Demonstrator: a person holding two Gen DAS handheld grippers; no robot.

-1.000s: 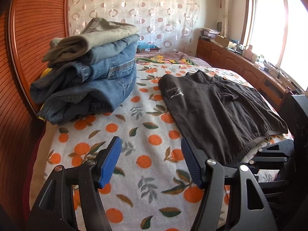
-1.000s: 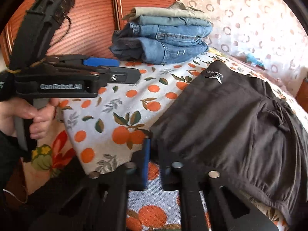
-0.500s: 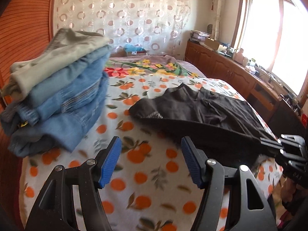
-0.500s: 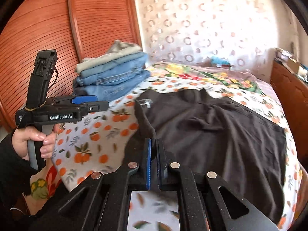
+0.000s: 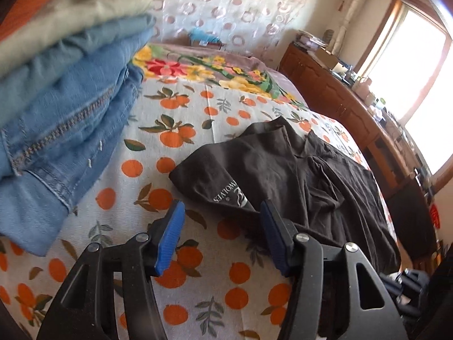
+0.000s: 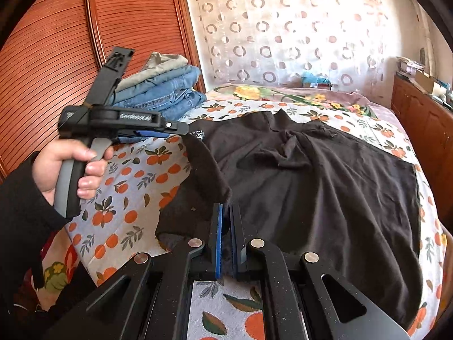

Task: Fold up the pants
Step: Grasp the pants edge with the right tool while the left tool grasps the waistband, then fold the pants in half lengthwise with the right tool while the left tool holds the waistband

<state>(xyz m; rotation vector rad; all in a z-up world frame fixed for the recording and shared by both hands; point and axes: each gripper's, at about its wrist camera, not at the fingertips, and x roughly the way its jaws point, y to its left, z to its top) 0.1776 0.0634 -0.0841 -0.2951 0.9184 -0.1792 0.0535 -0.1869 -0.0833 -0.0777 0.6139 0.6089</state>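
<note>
- The dark brown pants [image 6: 311, 187] lie spread over the orange-print bedspread [image 6: 136, 181], rumpled at the middle, with a small white logo [image 5: 230, 195] near one corner.
- In the right wrist view, the near-left edge is lifted into a ridge running toward 11 o'clock.
- The right gripper [image 6: 226, 226] is clamped on that lifted edge, its blue pads pressed nearly together.
- The left gripper [image 5: 219, 226] has just been narrowing; its fingers stand apart over the logo corner, not pressing it.
- A hand [image 6: 70, 167] in a black sleeve grips the left gripper's handle at 9 o'clock.
- A stack of folded jeans [image 6: 164, 96] sits at 10 o'clock, well apart from the pants.
</note>
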